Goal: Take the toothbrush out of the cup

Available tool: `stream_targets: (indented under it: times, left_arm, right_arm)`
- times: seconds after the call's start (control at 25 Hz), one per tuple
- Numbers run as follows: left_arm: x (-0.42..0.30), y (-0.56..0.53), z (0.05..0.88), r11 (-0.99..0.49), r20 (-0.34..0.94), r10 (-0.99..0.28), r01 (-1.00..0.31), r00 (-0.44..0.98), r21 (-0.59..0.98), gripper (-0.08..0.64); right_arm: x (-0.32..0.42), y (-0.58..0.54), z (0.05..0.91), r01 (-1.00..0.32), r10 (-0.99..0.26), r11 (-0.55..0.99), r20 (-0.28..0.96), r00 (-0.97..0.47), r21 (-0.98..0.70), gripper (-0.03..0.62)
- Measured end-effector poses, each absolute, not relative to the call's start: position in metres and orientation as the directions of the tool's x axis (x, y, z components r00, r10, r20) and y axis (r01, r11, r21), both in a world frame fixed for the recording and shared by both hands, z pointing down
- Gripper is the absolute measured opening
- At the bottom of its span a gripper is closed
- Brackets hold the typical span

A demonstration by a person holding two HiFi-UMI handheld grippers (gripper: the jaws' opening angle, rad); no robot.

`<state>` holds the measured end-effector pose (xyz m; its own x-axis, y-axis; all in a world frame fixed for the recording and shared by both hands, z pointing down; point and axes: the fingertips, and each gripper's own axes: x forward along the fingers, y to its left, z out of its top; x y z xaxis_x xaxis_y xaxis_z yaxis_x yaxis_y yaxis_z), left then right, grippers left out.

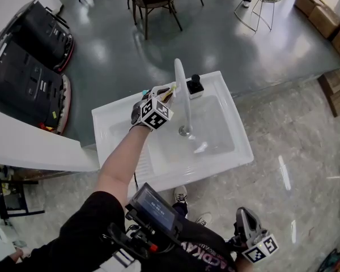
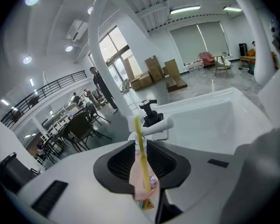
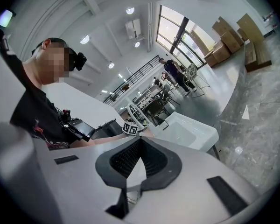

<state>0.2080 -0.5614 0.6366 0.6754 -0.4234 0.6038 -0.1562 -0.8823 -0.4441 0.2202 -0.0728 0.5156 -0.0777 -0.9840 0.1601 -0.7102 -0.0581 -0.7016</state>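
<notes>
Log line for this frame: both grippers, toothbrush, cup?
left gripper: shut on toothbrush, over sink | right gripper: shut, empty, away from sink | cup: not seen

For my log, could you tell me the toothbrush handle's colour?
The toothbrush handle is yellow, clearest in the left gripper view.

Head view: my left gripper [image 1: 164, 98] covers most of the toothbrush [image 1: 171, 89]. Only a sliver shows at 1 o'clock of the cube, too small to tell bristles from handle. My right gripper [image 1: 255, 243] at 5 o'clock is clipped by the bottom edge, hand hidden. Left gripper view: the toothbrush's lower end is lost against a pink thing [image 2: 141, 178] in my closed jaws; can't tell what it is. Faucet [image 2: 101, 45] cut at 12 o'clock. Sink [image 2: 219, 118] near side hidden by my gripper.
</notes>
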Motion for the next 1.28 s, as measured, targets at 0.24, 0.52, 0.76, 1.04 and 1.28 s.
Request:
stream_targets:
  times: [0.24, 0.52, 0.76, 1.04, 1.28]
  left_arm:
    - [0.211, -0.56, 0.642, -0.888, 0.617, -0.413, -0.145, 0.67, -0.436, 0.067]
    - [0.213, -0.562, 0.639, -0.888, 0.609, -0.415, -0.156, 0.676, -0.432, 0.066]
    - [0.214, -0.564, 0.635, -0.886, 0.596, -0.419, -0.166, 0.685, -0.432, 0.05]
    - [0.214, -0.563, 0.633, -0.888, 0.587, -0.418, -0.175, 0.693, -0.426, 0.032]
    - [0.208, -0.565, 0.622, -0.88, 0.549, -0.437, -0.211, 0.712, -0.425, 0.031]
  right_arm:
    - [0.224, -0.073, 0.519, -0.702, -0.983, -0.063, 0.166, -0.079, -0.71, 0.009]
    - [0.225, -0.076, 0.52, -0.698, -0.983, -0.06, 0.165, -0.084, -0.713, 0.009]
    - [0.225, -0.076, 0.52, -0.699, -0.983, -0.062, 0.166, -0.082, -0.712, 0.009]
    - [0.224, -0.076, 0.52, -0.699, -0.983, -0.064, 0.164, -0.077, -0.712, 0.009]
    - [0.222, -0.078, 0.518, -0.7, -0.983, -0.06, 0.163, -0.082, -0.712, 0.009]
